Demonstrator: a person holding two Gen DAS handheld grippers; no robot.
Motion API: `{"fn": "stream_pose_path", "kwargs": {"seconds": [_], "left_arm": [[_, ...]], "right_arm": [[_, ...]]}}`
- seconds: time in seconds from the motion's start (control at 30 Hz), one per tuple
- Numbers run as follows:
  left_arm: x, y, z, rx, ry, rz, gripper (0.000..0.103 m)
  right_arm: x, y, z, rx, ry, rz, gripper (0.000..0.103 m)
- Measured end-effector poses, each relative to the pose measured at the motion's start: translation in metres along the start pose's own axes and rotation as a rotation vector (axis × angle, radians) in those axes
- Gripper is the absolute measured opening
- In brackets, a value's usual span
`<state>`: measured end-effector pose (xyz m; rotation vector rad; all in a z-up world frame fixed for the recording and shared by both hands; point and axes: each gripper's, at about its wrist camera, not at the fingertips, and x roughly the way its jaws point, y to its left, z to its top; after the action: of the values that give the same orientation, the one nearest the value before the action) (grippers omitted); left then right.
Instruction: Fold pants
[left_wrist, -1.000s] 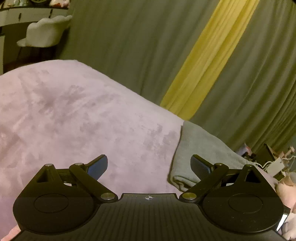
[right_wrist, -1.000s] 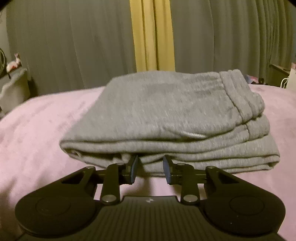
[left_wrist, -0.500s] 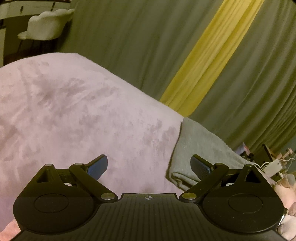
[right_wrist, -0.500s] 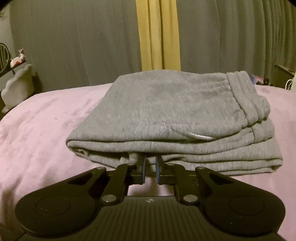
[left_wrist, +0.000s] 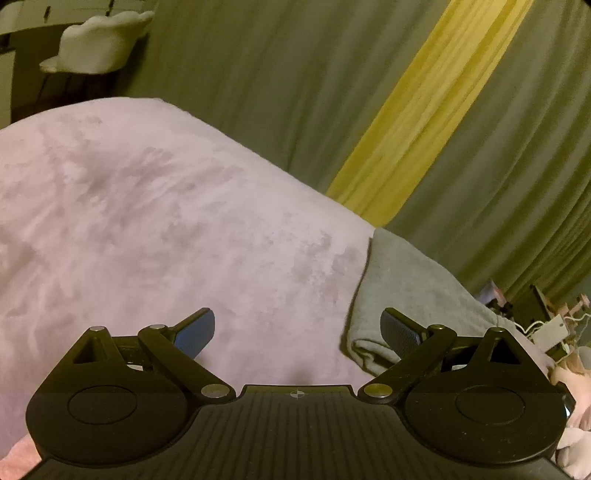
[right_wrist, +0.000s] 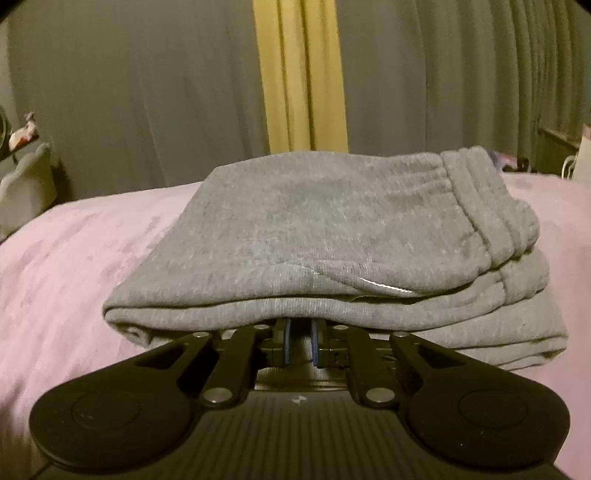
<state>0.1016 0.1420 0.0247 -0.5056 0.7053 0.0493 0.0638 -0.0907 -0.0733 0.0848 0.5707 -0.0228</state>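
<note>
The grey pants (right_wrist: 332, 236) lay folded in a thick stack on the pink blanket (right_wrist: 74, 266), waistband ribbing turned to the right of the right wrist view, a short pale line of stitching or drawstring showing at the front fold. In the left wrist view only the stack's near corner (left_wrist: 399, 280) appeared, at the blanket's (left_wrist: 147, 221) far right.

The right gripper (right_wrist: 300, 341) had its tips pushed in under the front edge of the stack. Its jaws, which had just been closing, stood drawn nearly together with only a thin slit between the blue pads; dark cloth seemed to sit in that slit, but the overhanging fold hid the tips, so whether they pinched a layer could not be told.

The left gripper (left_wrist: 297, 332) stood wide open over bare blanket, nothing between the fingers; its right-hand finger overlapped the pants' corner in view, contact not clear.

Behind the bed hung grey-green curtains (right_wrist: 147, 92) with a yellow strip (right_wrist: 301, 74) between. A white chair (left_wrist: 99, 40) stood at far left. At far right, clutter with white cables (left_wrist: 554, 325), too small to make out.

No brand, label or readable writing seen anywhere.
</note>
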Motion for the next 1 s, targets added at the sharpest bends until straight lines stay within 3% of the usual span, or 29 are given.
{"fn": "stream_pose_path", "kwargs": {"seconds": [0.07, 0.23, 0.37, 0.5, 0.53, 0.57, 0.6, 0.67, 0.7, 0.73, 0.77, 0.8, 0.9, 1.0], "left_arm": [[0.002, 0.001, 0.000, -0.002, 0.006, 0.001, 0.099], [0.005, 0.001, 0.000, -0.001, 0.019, 0.004, 0.099], [0.007, 0.002, -0.001, -0.004, 0.020, -0.005, 0.100], [0.008, -0.002, -0.002, 0.008, 0.035, -0.007, 0.100], [0.008, -0.004, -0.003, 0.016, 0.039, -0.010, 0.100], [0.009, -0.006, -0.004, 0.027, 0.043, -0.015, 0.100], [0.011, -0.008, -0.007, 0.042, 0.053, -0.016, 0.100], [0.018, -0.017, -0.012, 0.084, 0.099, 0.003, 0.100], [0.021, -0.022, -0.015, 0.109, 0.119, 0.008, 0.100], [0.023, -0.028, -0.020, 0.140, 0.142, 0.014, 0.100], [0.024, -0.034, -0.024, 0.172, 0.158, 0.022, 0.100], [0.025, -0.042, -0.028, 0.208, 0.168, 0.024, 0.100], [0.028, -0.064, -0.046, 0.307, 0.217, 0.045, 0.100], [0.034, -0.090, -0.068, 0.404, 0.297, 0.056, 0.100]], "right_arm": [[0.006, 0.011, 0.001, 0.010, 0.031, 0.078, 0.008], [0.009, 0.030, 0.001, -0.066, 0.069, 0.169, 0.009], [-0.001, 0.022, 0.000, -0.048, 0.040, 0.138, 0.009], [0.007, 0.028, -0.011, -0.094, 0.093, 0.113, 0.011], [0.007, 0.029, -0.010, -0.112, 0.127, 0.139, 0.015], [0.006, 0.028, -0.006, -0.100, 0.171, 0.191, 0.031], [0.007, 0.023, -0.001, -0.061, 0.227, 0.259, 0.038], [0.014, 0.007, 0.002, 0.092, 0.398, 0.397, 0.042], [0.011, -0.001, 0.000, 0.136, 0.442, 0.401, 0.045], [0.006, -0.006, -0.001, 0.128, 0.454, 0.372, 0.061], [-0.003, -0.010, -0.003, 0.081, 0.460, 0.311, 0.090], [-0.011, -0.013, -0.006, 0.026, 0.467, 0.241, 0.099], [-0.033, -0.024, -0.019, -0.132, 0.525, 0.067, 0.098], [-0.055, -0.041, -0.030, -0.128, 0.594, -0.050, 0.098]]}}
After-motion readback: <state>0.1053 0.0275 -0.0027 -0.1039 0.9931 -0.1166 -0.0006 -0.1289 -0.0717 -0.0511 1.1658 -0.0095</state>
